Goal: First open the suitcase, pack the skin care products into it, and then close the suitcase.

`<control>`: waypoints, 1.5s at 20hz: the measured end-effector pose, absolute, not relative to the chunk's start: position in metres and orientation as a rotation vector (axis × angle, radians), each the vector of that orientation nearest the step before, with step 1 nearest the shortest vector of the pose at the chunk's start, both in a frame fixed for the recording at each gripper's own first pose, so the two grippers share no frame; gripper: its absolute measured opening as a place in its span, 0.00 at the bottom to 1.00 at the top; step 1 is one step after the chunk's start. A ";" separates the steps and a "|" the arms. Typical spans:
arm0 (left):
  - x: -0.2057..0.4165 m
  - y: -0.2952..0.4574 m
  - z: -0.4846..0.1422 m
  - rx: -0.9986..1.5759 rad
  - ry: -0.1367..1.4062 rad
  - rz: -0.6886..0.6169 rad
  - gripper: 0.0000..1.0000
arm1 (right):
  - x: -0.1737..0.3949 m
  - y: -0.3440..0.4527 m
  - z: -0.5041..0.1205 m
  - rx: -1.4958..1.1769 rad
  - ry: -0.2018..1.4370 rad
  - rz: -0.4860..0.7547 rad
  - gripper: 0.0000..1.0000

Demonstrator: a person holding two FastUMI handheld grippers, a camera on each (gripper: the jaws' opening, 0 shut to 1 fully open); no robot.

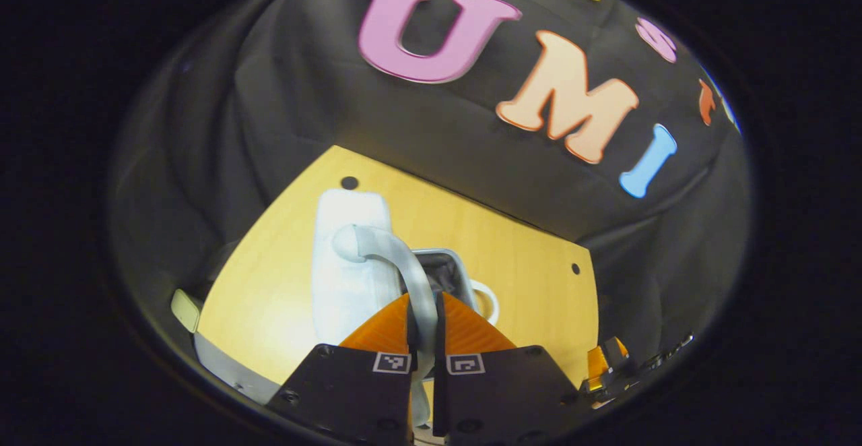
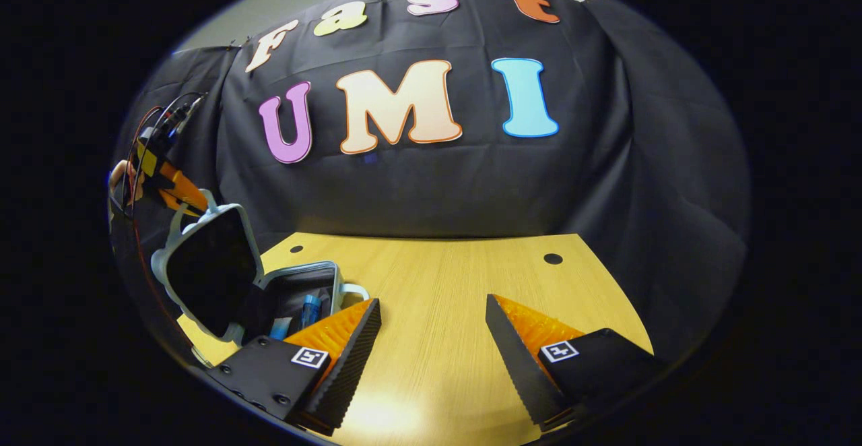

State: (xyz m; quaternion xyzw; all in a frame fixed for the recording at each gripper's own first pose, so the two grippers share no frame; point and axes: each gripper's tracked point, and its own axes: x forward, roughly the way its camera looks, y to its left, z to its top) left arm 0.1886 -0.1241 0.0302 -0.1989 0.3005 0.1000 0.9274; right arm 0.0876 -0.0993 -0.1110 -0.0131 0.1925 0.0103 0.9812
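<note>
**Suitcase stood half open, its lid held up by the handle**

Suitcase [image 2: 222, 277] was a small pale grey case with a dark lining, and it sat at the left side of the wooden table [image 2: 438, 338] in the right gripper view. Its lid [image 2: 209, 271] stood raised and tilted, the dark inner face turned toward the camera, while the base lay flat on the table with its own pale loop handle pointing to the right. Inside the base a blue tube [image 2: 310, 310] stood up, and a second bluish item beside it was too small to make out.

Nearest in the left gripper view, the left gripper [image 1: 424, 325] had its fingers drawn close together on the lid's curved pale handle [image 1: 397, 264], which ran up between them. Beyond the handle the lid's pale outer shell rose away, and a slice of the open base showed just right of it.

In the right gripper view, the right gripper [image 2: 431, 338] hovered above the bare table with its jaws spread wide and nothing between them. Farther off at the left edge, the left gripper appeared at the lid's top; a hand [image 2: 121, 180] behind it was largely cut off.

The case's lower left corner was hidden behind the right gripper's finger.
</note>
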 end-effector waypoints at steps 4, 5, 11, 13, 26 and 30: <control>0.224 -0.181 0.005 -0.426 0.696 0.101 0.05 | 0.081 -0.112 -0.110 -0.024 0.385 0.004 0.98; 0.236 -0.194 -0.005 -0.430 0.721 0.081 0.05 | 0.078 -0.117 -0.113 -0.027 0.389 -0.004 0.98; 0.268 -0.246 -0.065 -0.453 0.855 0.030 0.05 | 0.060 -0.127 -0.124 0.009 0.412 -0.038 0.94; 0.276 -0.255 -0.088 -0.443 0.899 0.031 0.06 | 0.059 -0.130 -0.122 0.002 0.412 -0.045 0.98; 0.244 -0.270 -0.097 -0.401 0.878 0.010 0.90 | 0.062 -0.119 -0.094 0.026 0.358 -0.055 0.98; 0.218 -0.250 -0.072 -0.253 0.760 0.061 0.96 | 0.058 -0.109 -0.083 0.041 0.338 -0.053 0.98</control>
